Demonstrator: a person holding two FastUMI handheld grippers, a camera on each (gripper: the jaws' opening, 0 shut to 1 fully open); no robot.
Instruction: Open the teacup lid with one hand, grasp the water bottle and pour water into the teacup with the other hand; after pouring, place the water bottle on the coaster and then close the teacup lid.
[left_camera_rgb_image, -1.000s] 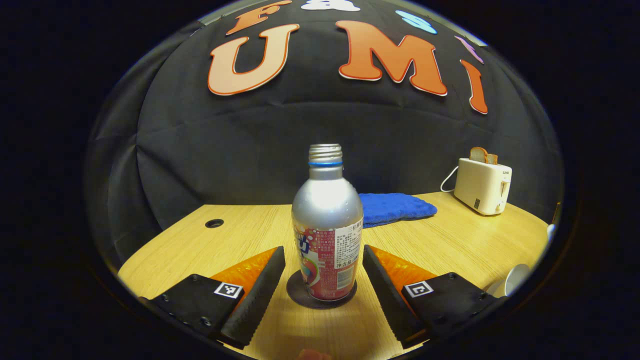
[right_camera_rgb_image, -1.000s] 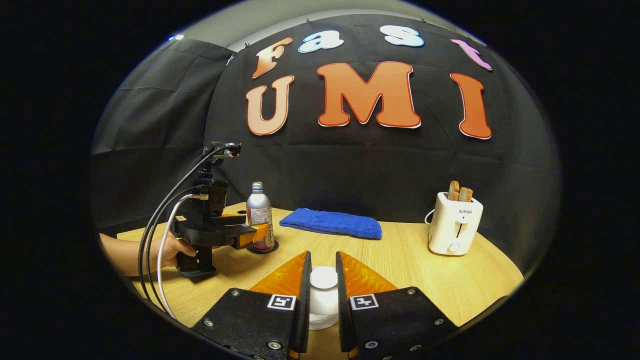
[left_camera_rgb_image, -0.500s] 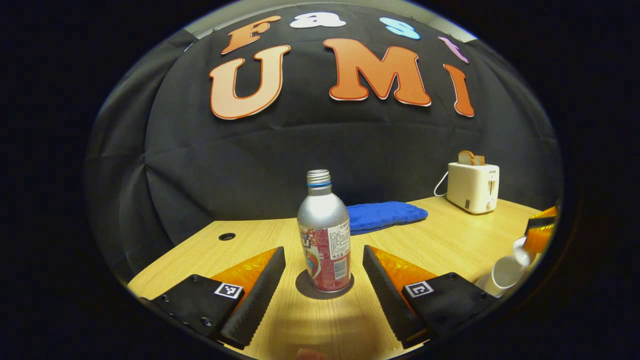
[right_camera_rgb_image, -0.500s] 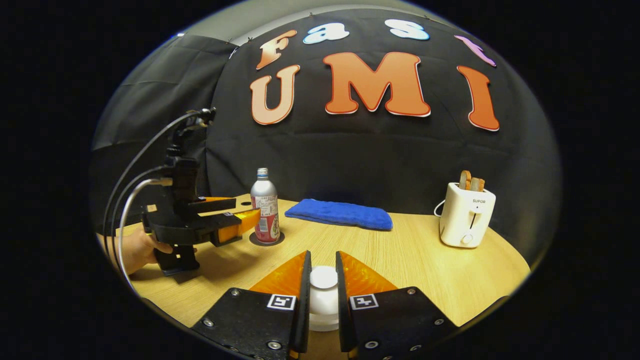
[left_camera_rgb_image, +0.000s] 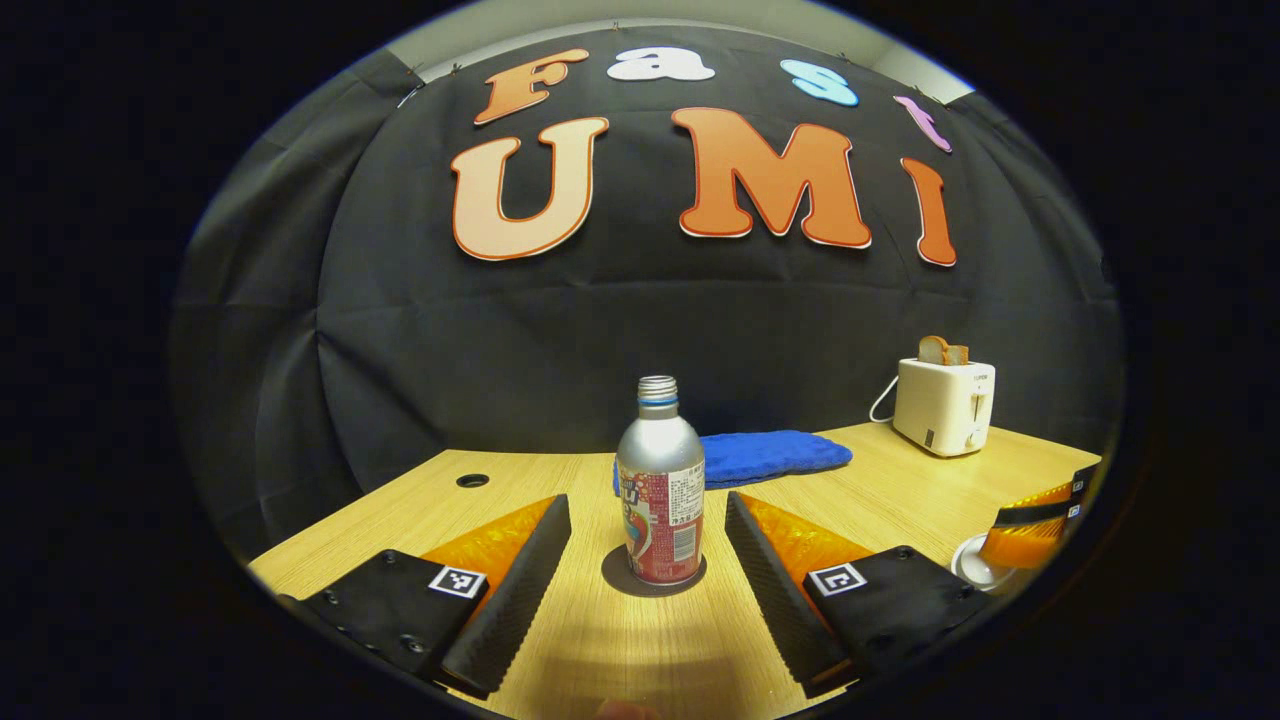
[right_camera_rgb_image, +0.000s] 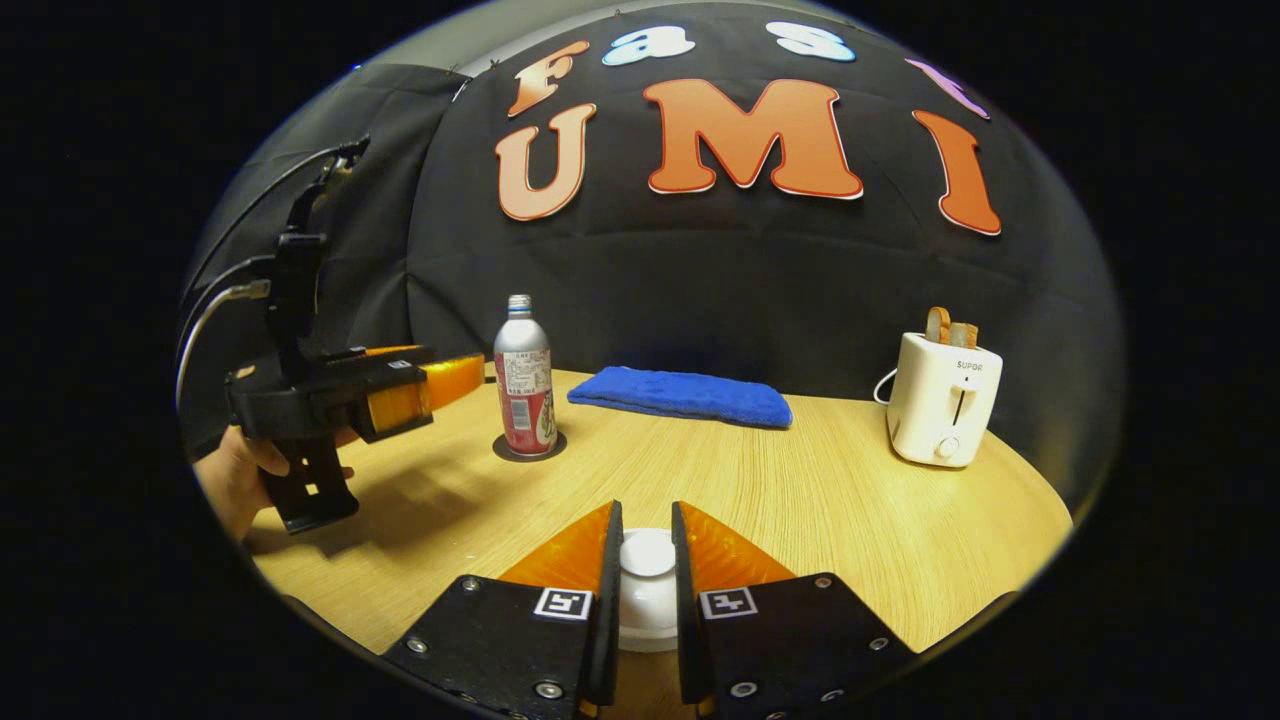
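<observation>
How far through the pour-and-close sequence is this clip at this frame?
The water bottle stands upright on the coaster, and the left claw is open, clear of it. In hand: the right claw grips the teacup lid. Left: seating and releasing it; whether it sits on the cup cannot be told.

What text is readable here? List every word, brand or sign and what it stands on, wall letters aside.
"SUPOR": front of the toaster.
Water bottle: printed wrap, too small and blurred to read.
Left gripper and right gripper: square black-and-white markers, no words.
</observation>
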